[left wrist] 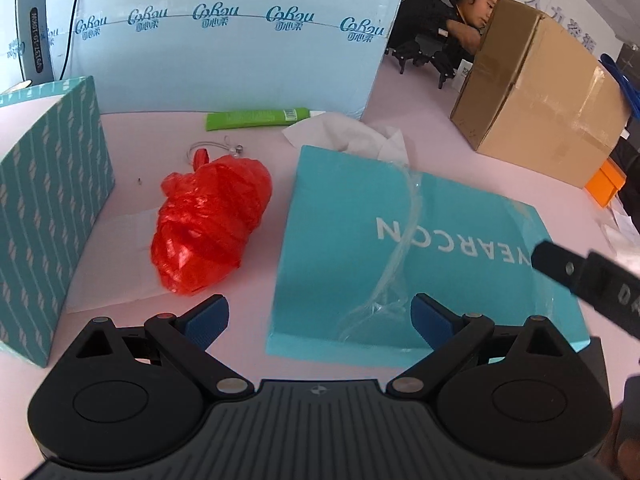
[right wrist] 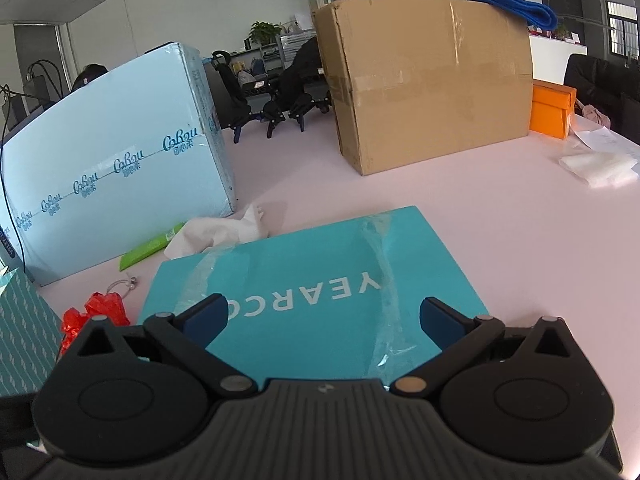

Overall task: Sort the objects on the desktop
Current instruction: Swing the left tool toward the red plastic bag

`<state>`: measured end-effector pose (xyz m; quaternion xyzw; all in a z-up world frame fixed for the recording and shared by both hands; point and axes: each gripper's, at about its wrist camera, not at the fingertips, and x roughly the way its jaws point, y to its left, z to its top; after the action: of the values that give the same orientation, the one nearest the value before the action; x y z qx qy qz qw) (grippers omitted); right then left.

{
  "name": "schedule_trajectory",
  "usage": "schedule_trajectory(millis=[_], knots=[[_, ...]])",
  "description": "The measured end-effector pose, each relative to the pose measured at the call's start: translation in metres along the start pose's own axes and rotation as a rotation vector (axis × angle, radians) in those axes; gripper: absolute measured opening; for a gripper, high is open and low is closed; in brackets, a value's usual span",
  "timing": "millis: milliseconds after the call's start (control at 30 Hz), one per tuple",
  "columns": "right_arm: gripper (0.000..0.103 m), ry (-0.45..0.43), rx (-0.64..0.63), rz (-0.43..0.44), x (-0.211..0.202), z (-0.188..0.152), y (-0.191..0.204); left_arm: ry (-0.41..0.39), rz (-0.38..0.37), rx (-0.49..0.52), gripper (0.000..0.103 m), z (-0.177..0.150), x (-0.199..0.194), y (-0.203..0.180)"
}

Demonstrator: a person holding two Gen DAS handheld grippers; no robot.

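Nearest, the left hand-held gripper point(left wrist: 319, 320) and right hand-held gripper point(right wrist: 323, 322) both hover wide apart, holding nothing, over a teal box point(right wrist: 312, 300) lying flat on the pale pink table point(right wrist: 500, 248). Left of it sits a red plastic bag point(left wrist: 210, 224). Farther off lie a crumpled tissue point(left wrist: 344, 130) and green tube point(left wrist: 256, 118), then a light blue carton point(left wrist: 224, 40) and a brown cardboard box point(right wrist: 432, 80), with office furniture beyond.

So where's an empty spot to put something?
Bare table lies between the teal box and the cardboard box. Crowded by the red bag, green tube and tissue.
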<state>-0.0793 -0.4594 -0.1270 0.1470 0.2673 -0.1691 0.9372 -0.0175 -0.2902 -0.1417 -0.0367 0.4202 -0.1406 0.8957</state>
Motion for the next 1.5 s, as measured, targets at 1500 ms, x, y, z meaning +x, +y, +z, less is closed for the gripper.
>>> schedule_trajectory(millis=[1500], knots=[[0.103, -0.066, -0.028, -0.001, 0.008, 0.004, 0.096, -0.013, -0.067, 0.123, 0.097, 0.022, 0.004, 0.074]])
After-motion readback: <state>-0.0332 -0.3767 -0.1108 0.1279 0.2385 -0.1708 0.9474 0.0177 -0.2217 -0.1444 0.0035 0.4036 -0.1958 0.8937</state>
